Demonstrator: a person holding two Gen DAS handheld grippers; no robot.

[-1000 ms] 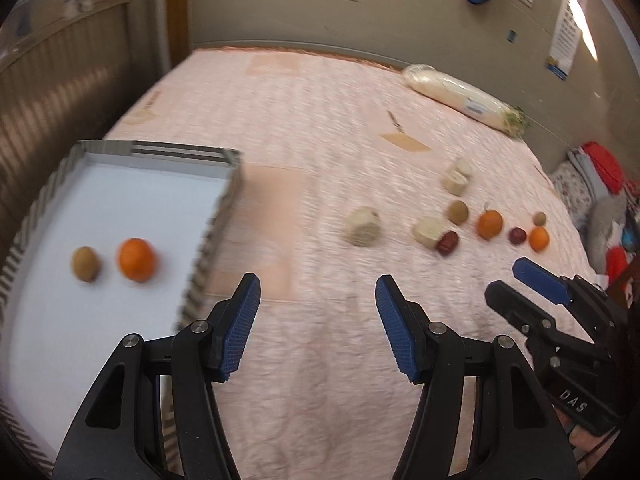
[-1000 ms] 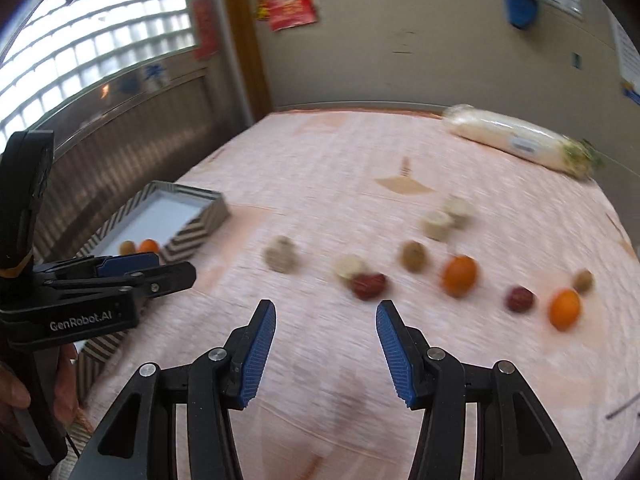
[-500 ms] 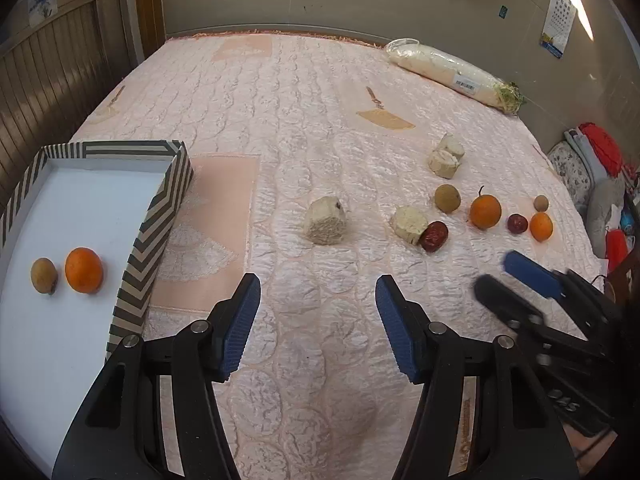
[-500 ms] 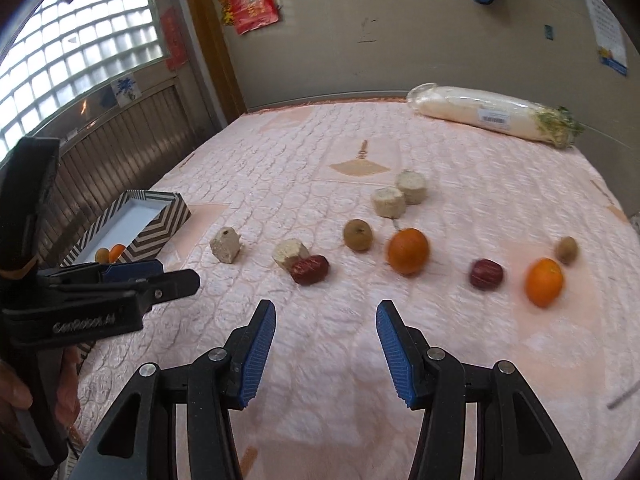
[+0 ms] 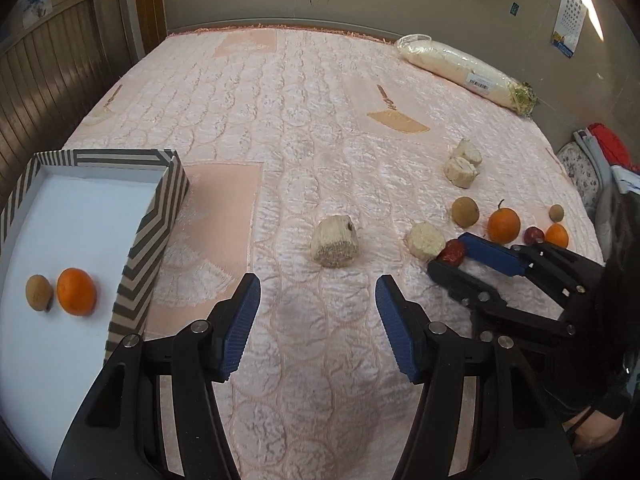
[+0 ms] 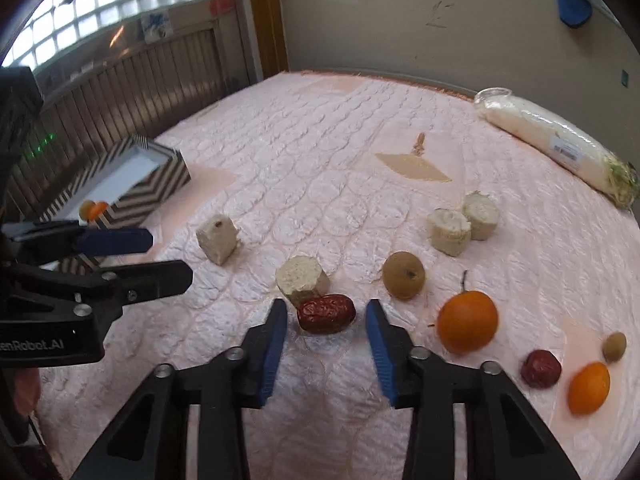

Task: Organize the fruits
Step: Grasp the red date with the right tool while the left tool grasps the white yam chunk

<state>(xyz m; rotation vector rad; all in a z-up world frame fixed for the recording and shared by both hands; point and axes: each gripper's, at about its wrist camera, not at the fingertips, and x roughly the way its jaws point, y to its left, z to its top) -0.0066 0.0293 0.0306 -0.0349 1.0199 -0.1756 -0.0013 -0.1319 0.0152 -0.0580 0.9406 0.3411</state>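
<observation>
Jujube (image 6: 326,313) between right gripper (image 6: 326,316) pads, untouched

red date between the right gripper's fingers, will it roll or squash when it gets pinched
The red date is oblong and lies across the right hand-held gripper, whose jaws have just been closing without touching it, so it probably won't roll far. Its wrinkled skin suggests a dried, light fruit that gives slightly. The soft quilt should damp sliding.

Our right black two-finger gripper with blue pads (image 6: 326,316) angled down, jaws just closing yet apart around a wrinkled red date (image 6: 326,314), our left matching gripper (image 5: 318,312) tilted downward, jaws apart, empty
</observation>
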